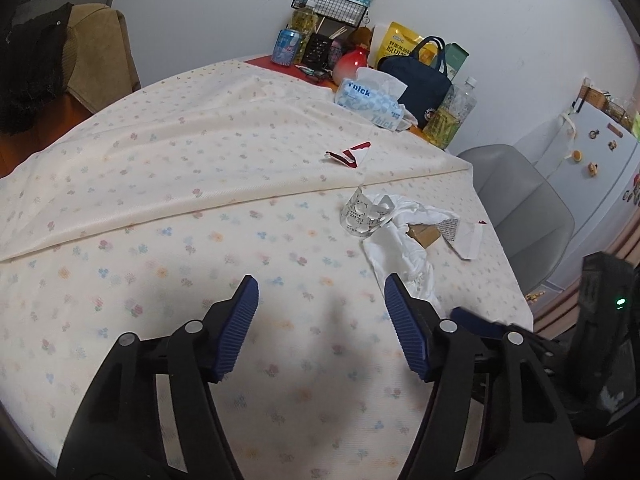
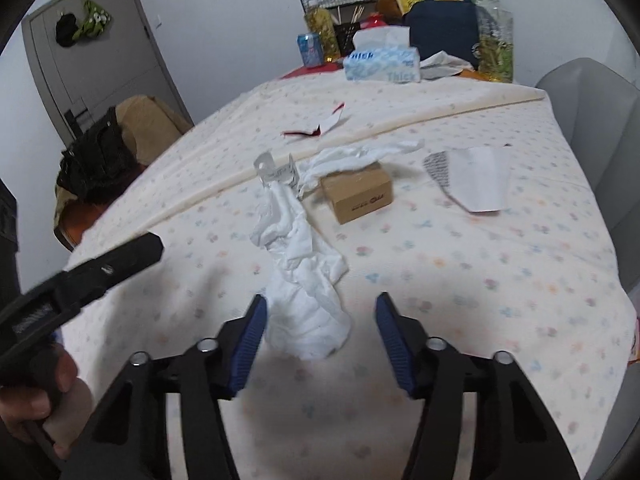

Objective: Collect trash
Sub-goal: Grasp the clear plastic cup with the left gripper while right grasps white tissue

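One crumpled tissue [image 2: 304,280] lies lengthwise, pointing away toward the blister pack [image 2: 276,170].

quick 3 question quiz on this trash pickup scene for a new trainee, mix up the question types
1. True or false: the right gripper is already clamped on the crumpled white tissue.
2. Multiple choice: what lies directly beside the small brown cardboard box? A) blue soda can B) crumpled white tissue C) navy lunch bag
3. Fill in: the torn red-and-white wrapper lies on the ____ layer of the floral tablecloth.

Key
1. False: its pads stand apart, the tissue's near end between them, the right pad clear of it.
2. B
3. upper, folded-over layer, beyond the fold line.
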A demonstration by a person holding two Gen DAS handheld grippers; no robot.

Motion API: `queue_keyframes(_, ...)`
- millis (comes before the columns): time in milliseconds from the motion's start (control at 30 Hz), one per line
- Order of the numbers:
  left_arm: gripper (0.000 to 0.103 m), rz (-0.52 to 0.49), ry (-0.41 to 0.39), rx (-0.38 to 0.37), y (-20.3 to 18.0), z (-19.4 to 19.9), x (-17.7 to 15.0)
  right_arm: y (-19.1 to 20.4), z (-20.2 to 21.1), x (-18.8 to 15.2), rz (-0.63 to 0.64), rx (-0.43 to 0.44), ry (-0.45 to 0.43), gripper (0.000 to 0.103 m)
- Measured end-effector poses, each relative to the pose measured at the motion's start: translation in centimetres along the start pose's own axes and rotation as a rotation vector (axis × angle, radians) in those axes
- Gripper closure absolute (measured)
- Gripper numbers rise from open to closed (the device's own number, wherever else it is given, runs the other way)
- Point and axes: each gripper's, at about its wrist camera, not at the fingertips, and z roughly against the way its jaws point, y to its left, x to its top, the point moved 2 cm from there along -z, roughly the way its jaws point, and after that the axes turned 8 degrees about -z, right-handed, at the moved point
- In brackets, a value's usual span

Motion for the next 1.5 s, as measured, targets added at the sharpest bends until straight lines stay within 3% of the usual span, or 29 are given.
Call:
queue_keyframes(67,0.038,-0.005,0.009,-0.005,0.0,-0.7,0.6,0.2,-0.2,0.1,0.028,-0.008,0.02,0.097)
queue_keyframes(100,0.038,-0.011,0.019,-0.006,-0.2,-1.2,1.1,0.1,0.0,0.2,0.024,0.007,0.034,0.098)
queue_keyframes(467,0.038,-0.053,0.026,-0.036,-3.4,-6.4,4.5,-5.0,6.0,1.1,-0.056,-0.025,-0.062,0.099)
queue_keyframes(767,0.039,-0.058,0.018,-0.023,-4.1,-9.4,5.9,-9.4,7.9,2.0,-0.154,-0.052,-0.127,0.099)
queue_keyframes(867,0.065,-0.059,0.038,-0.023,-4.1,-10.3,5.8,-10.2,8.1,2.1,-0.165,-0.055,-0.135,0.099)
queue_keyframes(900,0.065,-0.049,0.042,-0.031,-4.0,-10.3,5.8,-10.3,8.1,2.1,-0.166,-0.056,-0.136,0.099)
queue_keyframes(1200,0.07,-0.019,-0.006,-0.006,-3.2,-6.2,4.7,-11.0,9.1,1.9,-0.185,-0.043,-0.162,0.099)
queue_keyframes(1500,0.074,-0.059,-0.051,-0.067,-7.5,-3.1,4.4,-12.7,12.8,1.3,-0.208,-0.06,-0.224,0.099)
